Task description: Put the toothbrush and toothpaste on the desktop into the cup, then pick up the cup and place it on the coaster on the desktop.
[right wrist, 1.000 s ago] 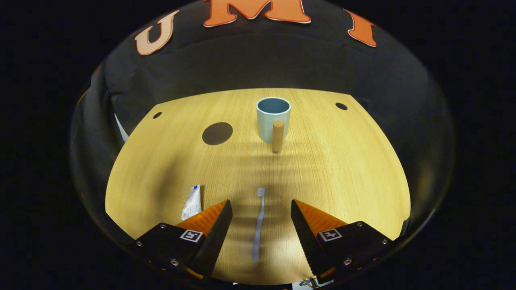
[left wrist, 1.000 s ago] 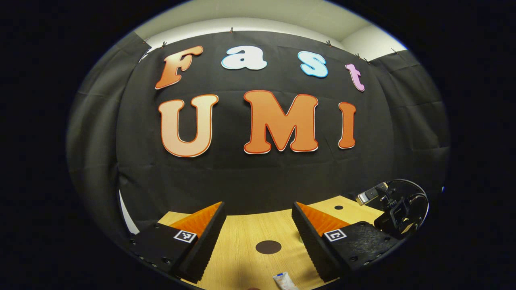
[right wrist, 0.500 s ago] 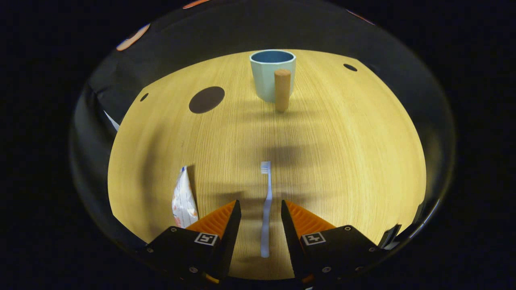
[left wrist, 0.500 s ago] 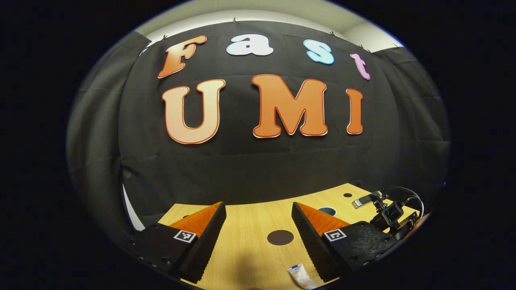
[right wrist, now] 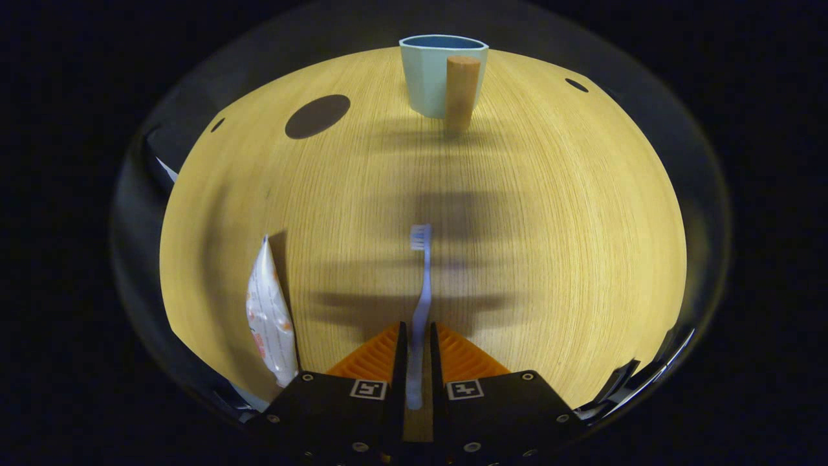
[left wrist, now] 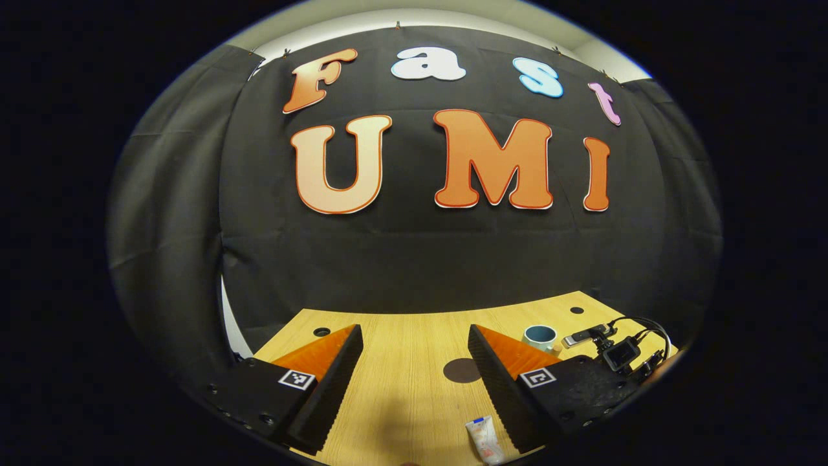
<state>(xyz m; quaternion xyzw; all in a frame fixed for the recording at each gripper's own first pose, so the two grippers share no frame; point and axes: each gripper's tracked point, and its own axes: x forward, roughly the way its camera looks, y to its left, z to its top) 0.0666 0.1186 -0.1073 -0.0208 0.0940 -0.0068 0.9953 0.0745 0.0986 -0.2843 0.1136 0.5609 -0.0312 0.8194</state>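
Now: right gripper (right wrist: 414,362) jaws closed tight on the toothbrush (right wrist: 422,285) lying on the bench (right wrist: 550,226) | toothpaste (right wrist: 268,314) flat just left | cup (right wrist: 430,74) and coaster (right wrist: 317,116) far back | left gripper (left wrist: 414,388) jaws wide open, holding nothing.

No wording can be read — the toothpaste tube (right wrist: 270,317) lying on the counter (right wrist: 550,226) carries coloured print too small and blurred to make out, and each claw bears small square black-and-white markers (right wrist: 367,389), patterns rather than letters.
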